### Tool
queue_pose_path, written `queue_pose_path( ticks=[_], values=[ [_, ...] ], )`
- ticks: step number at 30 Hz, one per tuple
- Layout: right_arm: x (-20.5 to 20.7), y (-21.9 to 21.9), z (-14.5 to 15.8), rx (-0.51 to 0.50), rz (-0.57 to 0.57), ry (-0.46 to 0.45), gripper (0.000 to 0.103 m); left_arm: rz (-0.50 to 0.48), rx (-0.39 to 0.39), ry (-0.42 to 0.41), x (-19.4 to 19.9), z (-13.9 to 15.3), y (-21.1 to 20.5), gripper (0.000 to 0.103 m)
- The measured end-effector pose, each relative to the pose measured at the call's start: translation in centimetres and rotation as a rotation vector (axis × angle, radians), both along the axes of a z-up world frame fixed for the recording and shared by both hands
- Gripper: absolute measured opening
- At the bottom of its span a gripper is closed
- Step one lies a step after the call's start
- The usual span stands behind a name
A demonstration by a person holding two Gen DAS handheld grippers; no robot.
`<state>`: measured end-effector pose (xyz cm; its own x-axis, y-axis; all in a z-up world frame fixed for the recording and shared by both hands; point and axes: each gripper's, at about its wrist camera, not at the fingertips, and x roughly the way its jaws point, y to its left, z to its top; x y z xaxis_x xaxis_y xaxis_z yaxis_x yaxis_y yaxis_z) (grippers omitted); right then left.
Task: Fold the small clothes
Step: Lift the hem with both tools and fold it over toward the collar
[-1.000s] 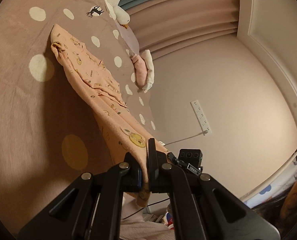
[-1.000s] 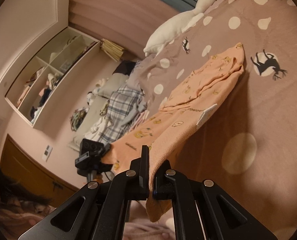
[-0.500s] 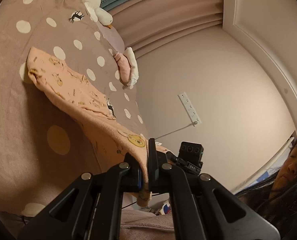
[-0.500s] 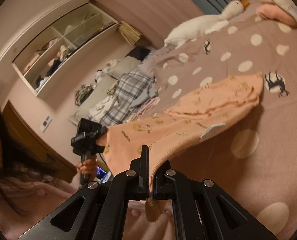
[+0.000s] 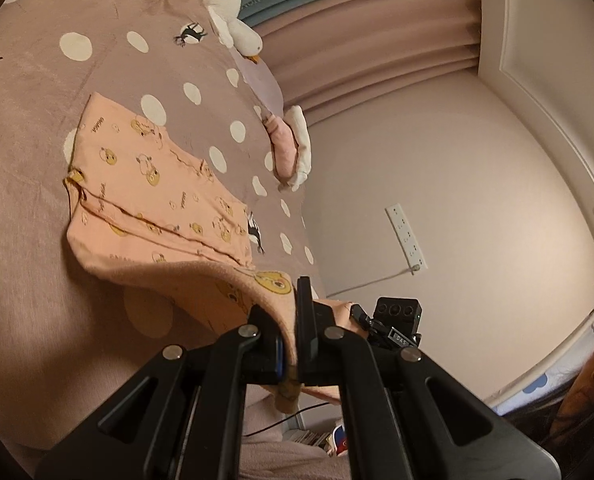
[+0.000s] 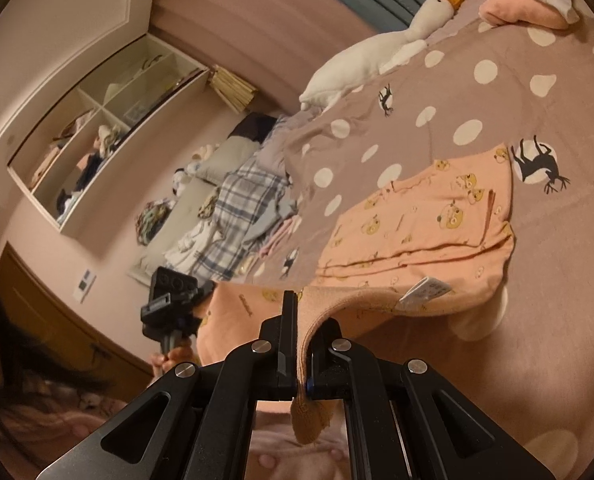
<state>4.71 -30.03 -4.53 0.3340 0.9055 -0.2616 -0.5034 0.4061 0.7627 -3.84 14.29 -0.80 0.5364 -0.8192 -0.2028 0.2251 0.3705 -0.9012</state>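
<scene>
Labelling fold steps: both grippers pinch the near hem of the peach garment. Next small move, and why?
Probably carry both corners forward over the far half and lower them. The left gripper and right gripper are shut on the peach bear-print fleece garment; its near edge is lifted, its far end lies on the brown polka-dot bedspread.

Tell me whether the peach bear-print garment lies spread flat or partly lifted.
Partly lifted: both grippers pinch the peach bear-print garment at its near edge; the far part lies on the spotted bedspread.
</scene>
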Motion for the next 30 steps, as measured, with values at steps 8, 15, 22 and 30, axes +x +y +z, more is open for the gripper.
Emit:
queue_pose_path(
  ticks=[8, 15, 22, 30],
  values=[
    [3.8, -0.4, -0.2, 0.055, -0.084, 0.114, 0.005, 0.070, -0.037, 0.014, 2.9, -0.3, 1.8, 0.001],
    [7.1, -0.2, -0.3, 0.079, -0.119, 0.154, 0.005, 0.108, -0.049, 0.038, 6.2, -0.9, 2.9, 0.001],
    [10.1, -0.3, -1.1, 0.095, -0.140, 0.202, 0.005, 0.128, -0.041, 0.068, 9.1, -1.9, 3.2, 0.001],
    [13.7, -0.3, -2.5, 0.076, -0.181, 0.269, 0.005, 0.169, -0.039, 0.121, 13.3, -3.5, 4.2, 0.001]
  ],
)
